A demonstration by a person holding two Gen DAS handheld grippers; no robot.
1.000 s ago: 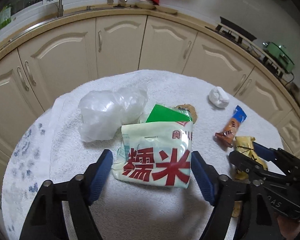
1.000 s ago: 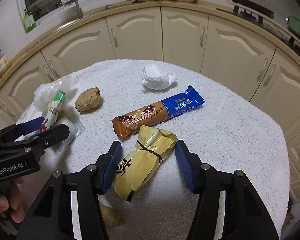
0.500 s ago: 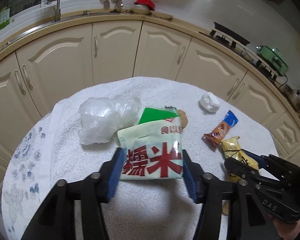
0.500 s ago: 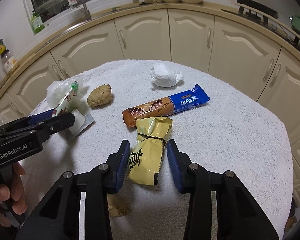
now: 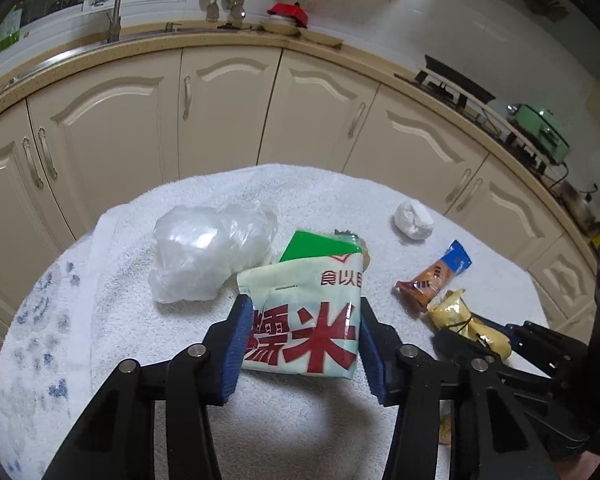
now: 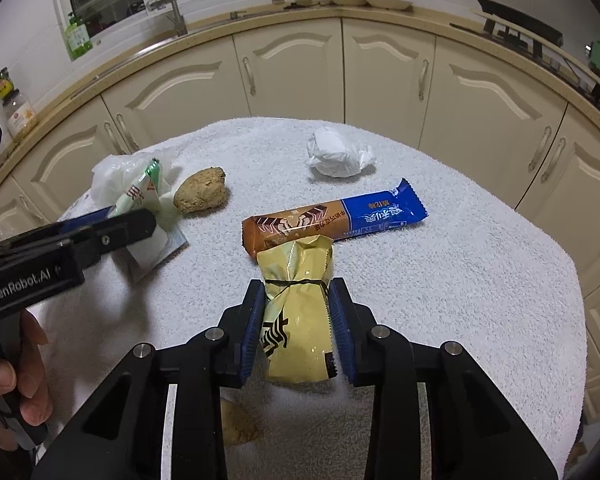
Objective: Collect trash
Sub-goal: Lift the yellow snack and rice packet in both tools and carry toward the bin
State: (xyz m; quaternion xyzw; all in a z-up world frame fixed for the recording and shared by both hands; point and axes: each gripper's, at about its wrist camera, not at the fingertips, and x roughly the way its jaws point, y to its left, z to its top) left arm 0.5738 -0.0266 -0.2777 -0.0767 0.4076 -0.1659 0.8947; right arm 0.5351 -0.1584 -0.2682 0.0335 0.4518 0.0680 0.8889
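Observation:
My left gripper (image 5: 302, 340) is shut on a pale green rice bag (image 5: 304, 320) with red characters and holds it up off the towel-covered table (image 5: 204, 420). My right gripper (image 6: 298, 326) is shut on a yellow wrapper (image 6: 298, 312) tied with a black band. The rice bag also shows in the right wrist view (image 6: 140, 196), and the yellow wrapper in the left wrist view (image 5: 464, 320). A brown and blue snack wrapper (image 6: 332, 220), a crumpled white tissue (image 6: 336, 152), a clear plastic bag (image 5: 212, 248) and a brown lump (image 6: 200, 195) lie on the towel.
Cream kitchen cabinets (image 6: 300, 76) curve behind the table. A countertop with a sink (image 5: 112, 36) and hanging utensils runs above them. A second brown lump (image 6: 240, 424) lies under my right gripper. The towel's right edge (image 6: 576, 320) drops off close by.
Both grippers closed from open: the left onto the rice bag, the right onto the yellow wrapper. Both have lifted a little, and the bag stands more upright.

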